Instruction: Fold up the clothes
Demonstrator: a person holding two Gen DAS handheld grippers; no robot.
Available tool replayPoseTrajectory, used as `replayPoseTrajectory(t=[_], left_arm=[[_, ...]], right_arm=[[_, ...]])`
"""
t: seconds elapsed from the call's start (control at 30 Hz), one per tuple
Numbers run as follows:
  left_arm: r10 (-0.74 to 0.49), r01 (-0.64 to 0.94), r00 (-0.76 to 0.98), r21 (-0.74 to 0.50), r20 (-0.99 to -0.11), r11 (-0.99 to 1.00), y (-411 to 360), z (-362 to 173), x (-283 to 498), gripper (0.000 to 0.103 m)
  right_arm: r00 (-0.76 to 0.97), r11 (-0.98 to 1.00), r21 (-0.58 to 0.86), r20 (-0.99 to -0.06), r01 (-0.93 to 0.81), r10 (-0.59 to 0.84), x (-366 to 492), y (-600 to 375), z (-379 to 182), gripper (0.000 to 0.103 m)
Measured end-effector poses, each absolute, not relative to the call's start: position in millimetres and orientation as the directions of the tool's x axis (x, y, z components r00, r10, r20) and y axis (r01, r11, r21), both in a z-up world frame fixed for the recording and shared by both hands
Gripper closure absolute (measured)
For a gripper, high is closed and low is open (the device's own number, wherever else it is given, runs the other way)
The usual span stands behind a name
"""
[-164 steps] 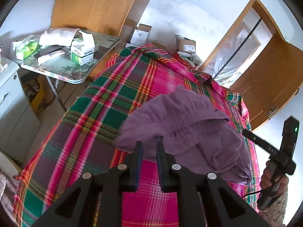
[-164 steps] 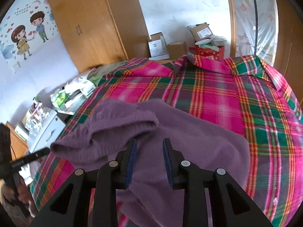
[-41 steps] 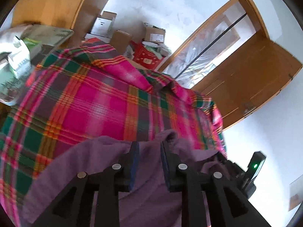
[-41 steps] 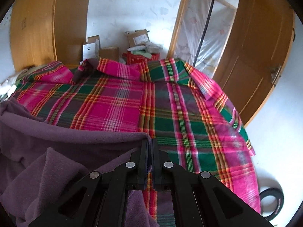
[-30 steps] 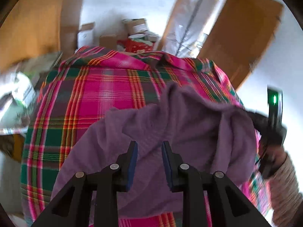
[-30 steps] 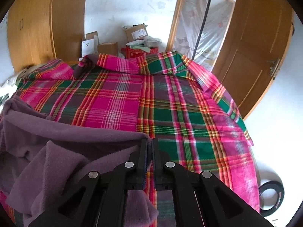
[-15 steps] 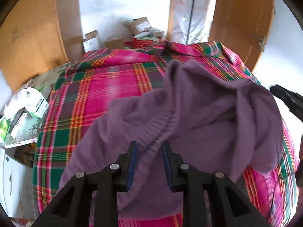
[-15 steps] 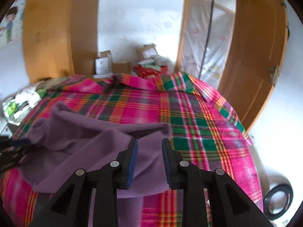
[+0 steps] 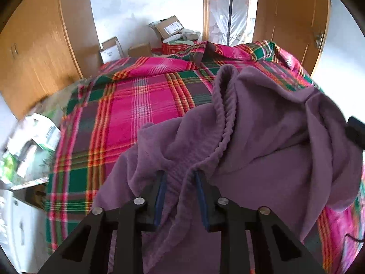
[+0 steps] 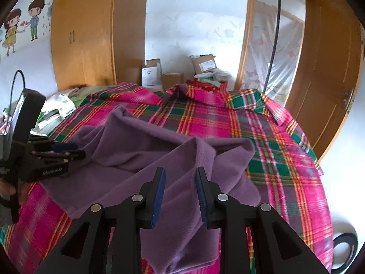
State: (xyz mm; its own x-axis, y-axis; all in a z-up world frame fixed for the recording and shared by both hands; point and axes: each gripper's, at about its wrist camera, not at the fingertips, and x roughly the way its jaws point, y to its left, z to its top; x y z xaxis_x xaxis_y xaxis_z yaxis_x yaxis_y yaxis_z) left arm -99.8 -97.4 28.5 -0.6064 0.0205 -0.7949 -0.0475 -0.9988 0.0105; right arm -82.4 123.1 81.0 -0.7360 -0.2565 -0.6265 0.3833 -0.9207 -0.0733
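Observation:
A purple knit garment (image 9: 273, 137) lies bunched on a bed with a pink and green plaid cover (image 9: 136, 105). My left gripper (image 9: 180, 182) is open, low over the near edge, and a fold of the ribbed hem (image 9: 224, 114) rises between its fingers. In the right wrist view the garment (image 10: 159, 155) spreads in soft folds. My right gripper (image 10: 179, 178) hovers open just above it, holding nothing. The left gripper (image 10: 75, 151) shows at the garment's left edge, held by a hand. The black body of the right tool (image 9: 355, 132) pokes in at the right edge of the left wrist view.
A wooden wardrobe (image 10: 84, 41) and cardboard boxes (image 10: 150, 73) stand beyond the bed's far end, with a wooden door (image 10: 326, 68) at the right. A side table with cartons (image 9: 34, 137) and a white cabinet (image 9: 18, 228) flank the bed's left. A black ring (image 10: 344, 248) lies on the floor.
My right gripper, shut on the garment's edge a second ago, has opened, let it go and drawn back. My left gripper has lowered onto the garment, its hem now between the fingers.

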Motion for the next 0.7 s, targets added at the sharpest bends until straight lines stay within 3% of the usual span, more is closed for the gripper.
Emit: replayPoseTrajectory(t=[0.1,0.4,0.63,0.7], left_arm=[[0.06,-0.039,-0.606,-0.045,-0.793,-0.998,-107.5,29.3,-101.5,0.094],[0.13,0.0,-0.635,-0.168,-0.762,-0.986,-137.9,38.3,-103.4,0.097],[0.055,0.077,-0.68,-0.145,-0.731,-0.986,-159.1,48.3,-109.0,0.097],[0.011,0.117,-0.687,-0.126,-0.726,-0.985,-167.3,50.5,-112.2,0.103]], right_arm=[[-0.729,-0.919,-0.062,-0.63,0.39,-0.267,-80.0,119.0,79.0,0.075],[-0.68,-0.887,-0.021,-0.651,0.462,-0.338,-74.2,91.7,70.4,0.075],[-0.605,-0.847,0.019,-0.692,0.531,-0.394,-67.8,59.8,50.7,0.075],[-0.591,-0.843,0.016,-0.706,0.538,-0.39,-65.4,54.2,44.3,0.075]])
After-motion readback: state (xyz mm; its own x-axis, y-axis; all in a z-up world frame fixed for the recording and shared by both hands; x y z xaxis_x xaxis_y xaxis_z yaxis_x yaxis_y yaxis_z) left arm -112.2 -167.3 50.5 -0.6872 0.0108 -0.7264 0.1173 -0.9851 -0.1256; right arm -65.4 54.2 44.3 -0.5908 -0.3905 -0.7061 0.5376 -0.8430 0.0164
